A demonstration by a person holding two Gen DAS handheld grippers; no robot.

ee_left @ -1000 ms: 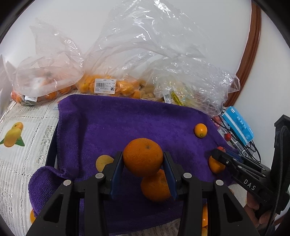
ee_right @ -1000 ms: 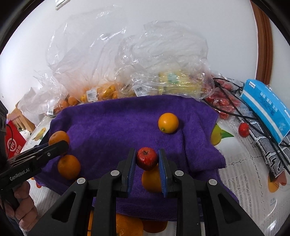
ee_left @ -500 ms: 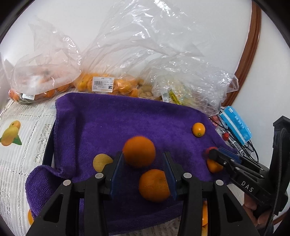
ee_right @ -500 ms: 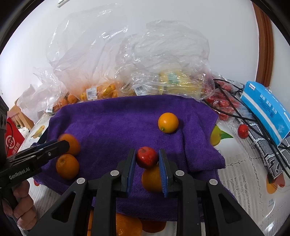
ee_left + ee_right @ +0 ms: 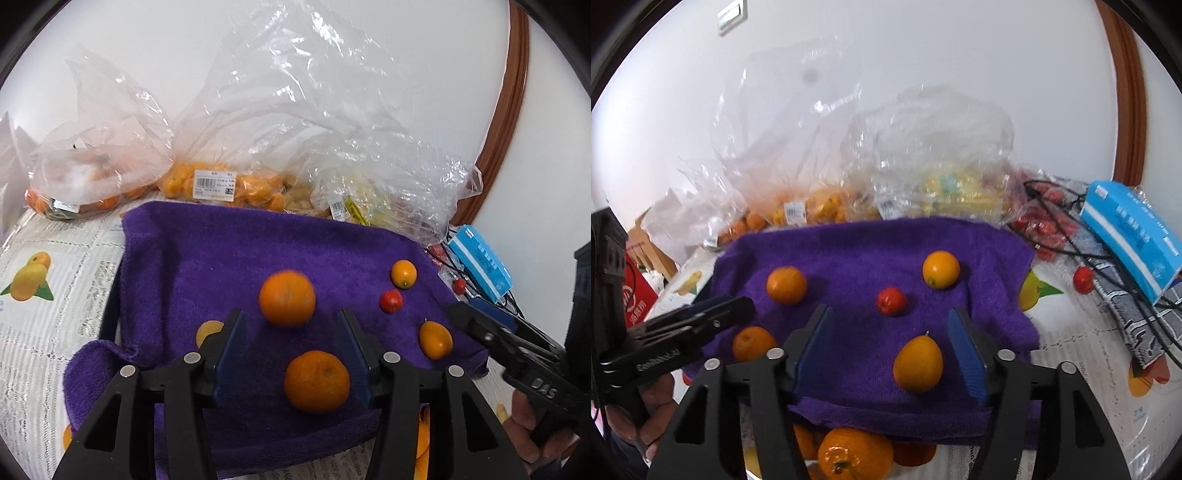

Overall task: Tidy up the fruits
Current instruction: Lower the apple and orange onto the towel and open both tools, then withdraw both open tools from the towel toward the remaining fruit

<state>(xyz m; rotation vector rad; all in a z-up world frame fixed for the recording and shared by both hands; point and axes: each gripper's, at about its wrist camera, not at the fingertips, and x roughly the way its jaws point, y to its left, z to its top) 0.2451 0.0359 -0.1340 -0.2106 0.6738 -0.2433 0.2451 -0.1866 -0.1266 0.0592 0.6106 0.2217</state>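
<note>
- Left gripper (image 5: 288,347): jaws spread, empty; the orange (image 5: 287,297) at frame centre looks blurred, perhaps rolling on the purple towel (image 5: 221,251).
- Right gripper (image 5: 890,343): jaws spread, empty; the red fruit (image 5: 891,301) lies mid-frame and could roll off.

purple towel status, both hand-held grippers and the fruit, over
Left hand-held gripper open, empty. Right hand-held gripper open, empty. Orange and red fruit on purple towel. Nothing blocking.
</note>
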